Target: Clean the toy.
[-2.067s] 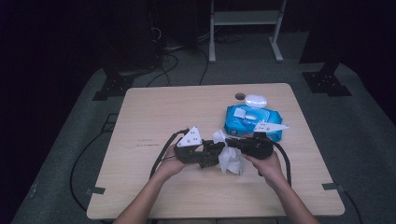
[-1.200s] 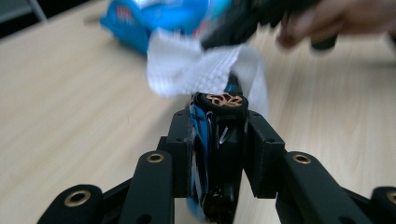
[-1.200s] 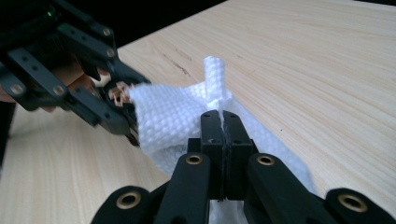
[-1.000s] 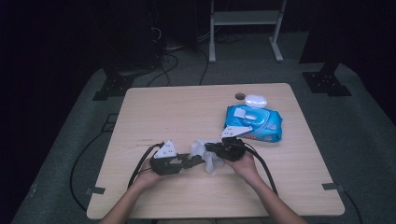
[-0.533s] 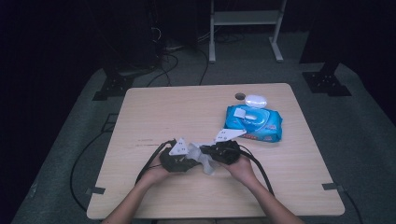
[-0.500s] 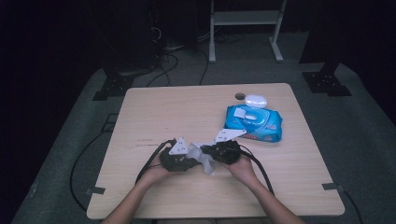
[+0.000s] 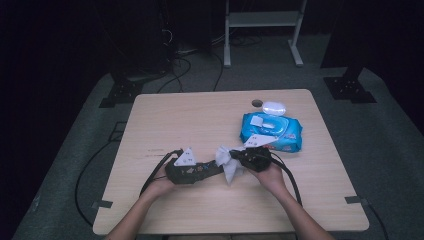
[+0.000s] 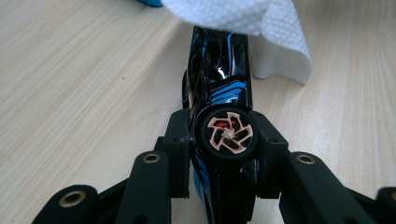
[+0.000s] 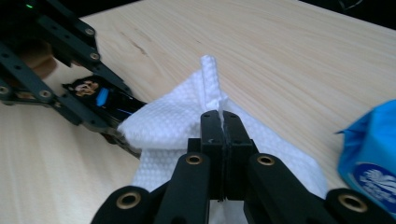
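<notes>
left claw [image 8: 224, 140] clamped on a black toy car [image 8: 219, 84]; right claw [image 9: 219, 135] pinching a white wipe [image 9: 173, 121] draped over its nose.

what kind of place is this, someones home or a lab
Likely a recording lab or studio, not a home: a bare wooden table stands alone on grey carpet against dark surroundings, cables run across the floor, and black stand bases sit around it.
</notes>
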`<state>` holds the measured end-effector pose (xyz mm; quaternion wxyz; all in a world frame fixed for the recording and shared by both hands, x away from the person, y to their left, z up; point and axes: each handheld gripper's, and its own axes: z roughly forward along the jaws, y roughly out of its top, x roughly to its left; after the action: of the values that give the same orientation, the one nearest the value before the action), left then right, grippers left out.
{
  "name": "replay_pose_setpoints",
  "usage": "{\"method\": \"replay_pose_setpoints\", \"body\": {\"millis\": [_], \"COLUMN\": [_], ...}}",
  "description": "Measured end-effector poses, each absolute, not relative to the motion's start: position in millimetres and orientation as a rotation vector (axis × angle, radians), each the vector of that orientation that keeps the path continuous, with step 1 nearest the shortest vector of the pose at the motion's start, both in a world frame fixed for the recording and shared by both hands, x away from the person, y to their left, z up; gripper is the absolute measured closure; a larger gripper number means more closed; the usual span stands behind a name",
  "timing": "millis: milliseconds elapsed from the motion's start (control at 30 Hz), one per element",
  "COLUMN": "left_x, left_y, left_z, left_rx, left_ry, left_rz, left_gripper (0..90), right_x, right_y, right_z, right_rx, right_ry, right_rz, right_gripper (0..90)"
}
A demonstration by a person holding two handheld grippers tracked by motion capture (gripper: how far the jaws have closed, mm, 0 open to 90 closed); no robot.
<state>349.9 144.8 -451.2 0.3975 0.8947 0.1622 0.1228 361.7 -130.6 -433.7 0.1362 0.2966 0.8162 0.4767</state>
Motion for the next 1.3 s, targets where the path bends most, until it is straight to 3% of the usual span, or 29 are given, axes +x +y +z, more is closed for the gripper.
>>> {"method": "replay_pose_setpoints", "body": {"millis": [333,400,467,800,1067,1300], "left_x": [364,364,365,358,351,362], "left_y": [126,124,124,142,156,126], "left_z": [-447,-446,-445,-442,-440,-436], "left_rx": [2.319,2.326,2.329,2.330,2.349,2.399], "left_ry": [0.438,0.430,0.416,0.386,0.383,0.365], "left_rz": [0.274,0.297,0.305,0.293,0.294,0.284], "left_gripper": [46.4,47.5,60.3,64.1,62.9,48.6], "right_x": [363,364,364,363,362,361], "right_y": [-128,-131,-132,-143,-148,-150], "right_z": [-435,-436,-436,-431,-435,-437], "right_rx": [0.882,0.900,0.910,0.939,0.962,0.972], "right_ry": [2.364,2.360,2.359,2.320,2.324,2.324], "right_rz": [1.440,1.463,1.465,1.518,1.520,1.540], "right_gripper": [88.6,88.6,88.6,88.6,88.6,88.6]}}
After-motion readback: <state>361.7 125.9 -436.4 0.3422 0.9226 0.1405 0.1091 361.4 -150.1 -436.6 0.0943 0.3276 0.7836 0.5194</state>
